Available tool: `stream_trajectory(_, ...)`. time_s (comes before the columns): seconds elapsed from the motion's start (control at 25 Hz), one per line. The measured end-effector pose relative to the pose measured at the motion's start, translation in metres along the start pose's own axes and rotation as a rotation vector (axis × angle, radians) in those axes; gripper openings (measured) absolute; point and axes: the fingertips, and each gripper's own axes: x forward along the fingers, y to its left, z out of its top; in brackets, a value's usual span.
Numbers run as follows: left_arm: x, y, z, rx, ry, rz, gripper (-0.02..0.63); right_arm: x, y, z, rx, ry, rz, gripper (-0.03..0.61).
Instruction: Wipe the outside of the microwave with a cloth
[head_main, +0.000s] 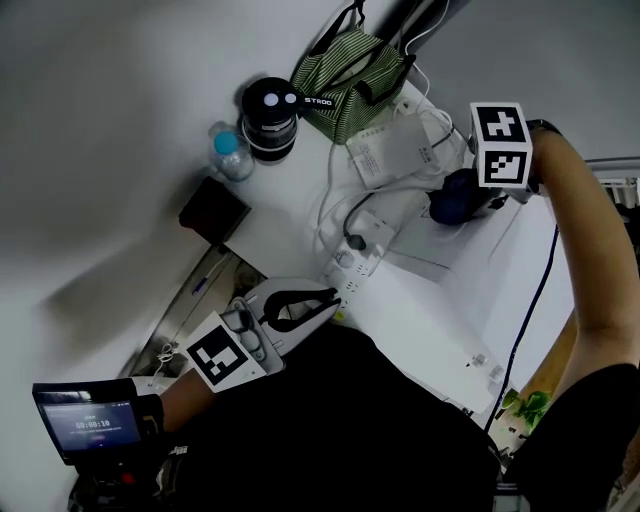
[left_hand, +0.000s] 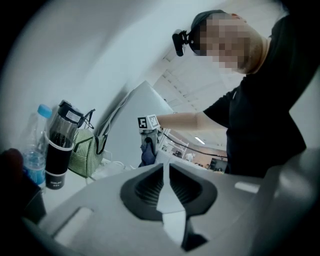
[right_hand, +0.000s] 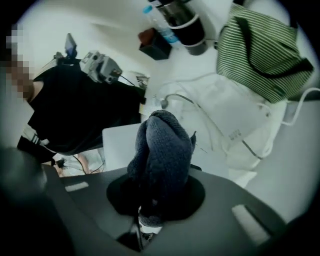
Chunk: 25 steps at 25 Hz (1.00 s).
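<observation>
A cloth, dark blue and knitted, is clamped in the right gripper over the white microwave. The left gripper is held closed and empty, well apart from a green striped fabric bag.

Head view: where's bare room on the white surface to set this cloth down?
Bare white surface for the cloth lies between the power strip and the dark cable at right. A smaller patch sits between the dark box and the white cords. Crowded: the far end, with tumbler, striped bag and white pouches.
</observation>
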Motion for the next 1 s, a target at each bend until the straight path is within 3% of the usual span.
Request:
stream_trajectory(0.16,-0.009,-0.004,0.004,0.006,-0.002,0.009,0.037,-0.021,-0.048,-0.038,0.154,0.045,-0.182,0.044)
stream_trajectory(0.56,-0.021,-0.007,-0.003,0.009,-0.014,0.012,0.037,-0.057,-0.100,-0.089,0.384,0.035,-0.408,0.044)
stream_trajectory(0.8,-0.021,-0.010,-0.003,0.032,-0.021,-0.016,0.037,-0.088,-0.109,-0.124,0.490,0.008,-0.678,0.045)
stream_trajectory(0.88,-0.018,-0.014,0.001,0.050,-0.027,-0.035,0.037,-0.095,-0.092,-0.120,0.491,-0.125,-0.747,0.046)
stream_trajectory(1.0,-0.009,-0.018,0.010,0.091,-0.022,-0.081,0.037,-0.100,-0.039,-0.096,0.452,-0.483,-0.794,0.046)
